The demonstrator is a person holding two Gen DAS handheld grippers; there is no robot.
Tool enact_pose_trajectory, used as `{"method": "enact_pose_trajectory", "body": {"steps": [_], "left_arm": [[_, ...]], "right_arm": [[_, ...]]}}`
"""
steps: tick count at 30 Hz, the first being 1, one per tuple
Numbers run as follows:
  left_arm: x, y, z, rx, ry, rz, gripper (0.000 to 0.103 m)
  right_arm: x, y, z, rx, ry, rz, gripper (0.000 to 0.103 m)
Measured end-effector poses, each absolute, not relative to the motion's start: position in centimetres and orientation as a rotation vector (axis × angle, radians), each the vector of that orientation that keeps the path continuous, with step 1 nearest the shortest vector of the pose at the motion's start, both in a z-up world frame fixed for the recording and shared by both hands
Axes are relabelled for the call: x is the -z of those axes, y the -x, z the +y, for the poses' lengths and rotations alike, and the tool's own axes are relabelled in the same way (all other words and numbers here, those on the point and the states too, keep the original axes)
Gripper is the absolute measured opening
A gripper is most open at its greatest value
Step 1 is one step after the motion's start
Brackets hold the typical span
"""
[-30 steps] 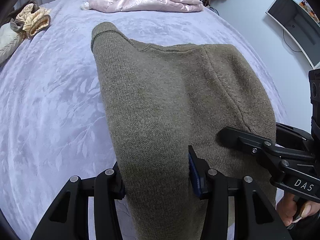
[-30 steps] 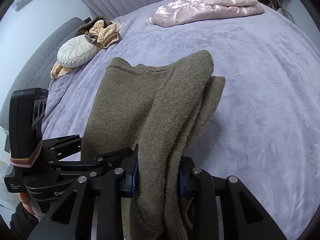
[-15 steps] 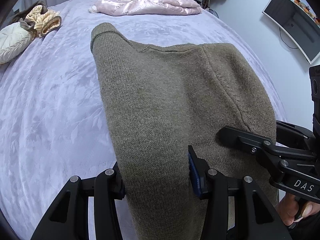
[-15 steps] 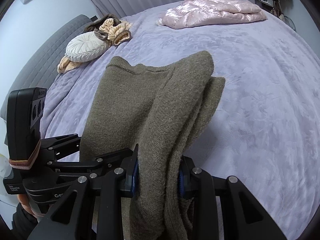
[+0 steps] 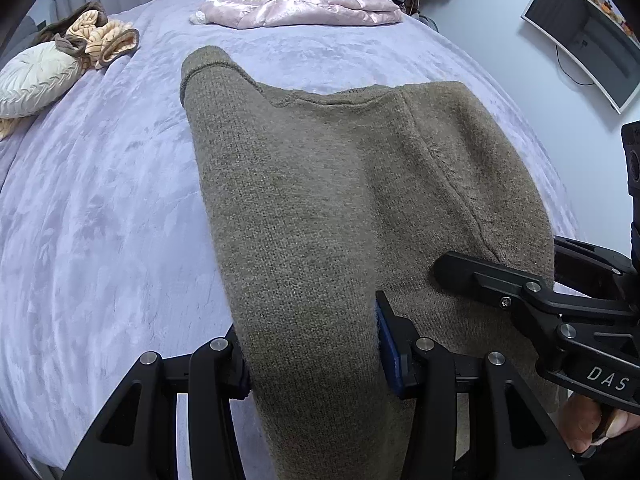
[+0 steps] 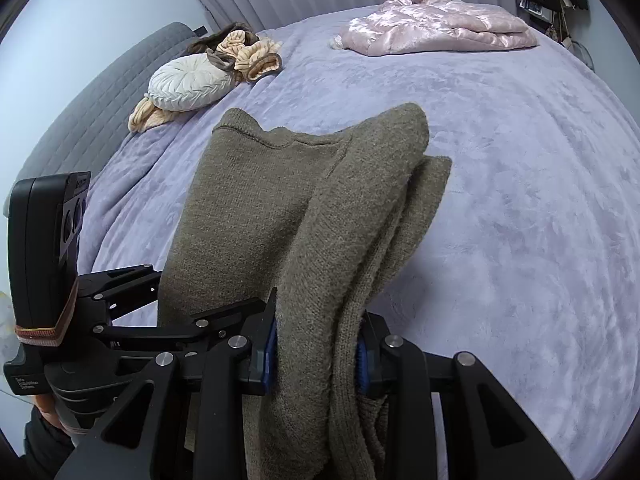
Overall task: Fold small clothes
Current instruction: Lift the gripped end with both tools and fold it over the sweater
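An olive-brown knit sweater (image 5: 340,200) hangs between my two grippers above the lilac bed (image 5: 100,200). My left gripper (image 5: 314,356) is shut on its near left edge. My right gripper (image 6: 316,354) is shut on the bunched right edge of the sweater (image 6: 304,216), which shows several folded layers there. The right gripper also shows at the right of the left wrist view (image 5: 520,292). The left gripper shows at the left of the right wrist view (image 6: 132,292). The sweater's far end droops towards the bed; its collar edge faces away.
A folded pink satin quilt (image 5: 304,10) lies at the far end of the bed. A round cream cushion (image 6: 188,84) and peach-brown clothes (image 6: 248,52) lie by the grey headboard (image 6: 100,100). A wall monitor (image 5: 584,32) is at the right.
Both cameras have tilted up a little, so the far bed and headboard items sit lower in view. The grips on the sweater have not changed.
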State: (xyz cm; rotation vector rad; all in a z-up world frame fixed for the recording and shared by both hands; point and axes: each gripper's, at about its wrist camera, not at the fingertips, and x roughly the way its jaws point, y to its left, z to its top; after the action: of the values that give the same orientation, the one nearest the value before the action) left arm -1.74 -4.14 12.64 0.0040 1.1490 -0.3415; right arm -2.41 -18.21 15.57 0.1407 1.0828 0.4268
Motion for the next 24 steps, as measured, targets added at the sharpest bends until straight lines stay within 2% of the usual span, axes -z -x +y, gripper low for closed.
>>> {"method": "enact_pose_trajectory", "body": {"steps": [15,24], "left_arm": [[-10.0,4.9,-2.4,0.332,0.019,1.184,0.049],[-6.1,5.4,-1.8,0.331,0.051,1.220,0.050]], "right_arm": [[-13.8,6.3,-16.6,-0.443,-0.147,1.108,0.033],[-9.2,6.0,-17.6,-0.456,-0.196,1.166,0.033]]}}
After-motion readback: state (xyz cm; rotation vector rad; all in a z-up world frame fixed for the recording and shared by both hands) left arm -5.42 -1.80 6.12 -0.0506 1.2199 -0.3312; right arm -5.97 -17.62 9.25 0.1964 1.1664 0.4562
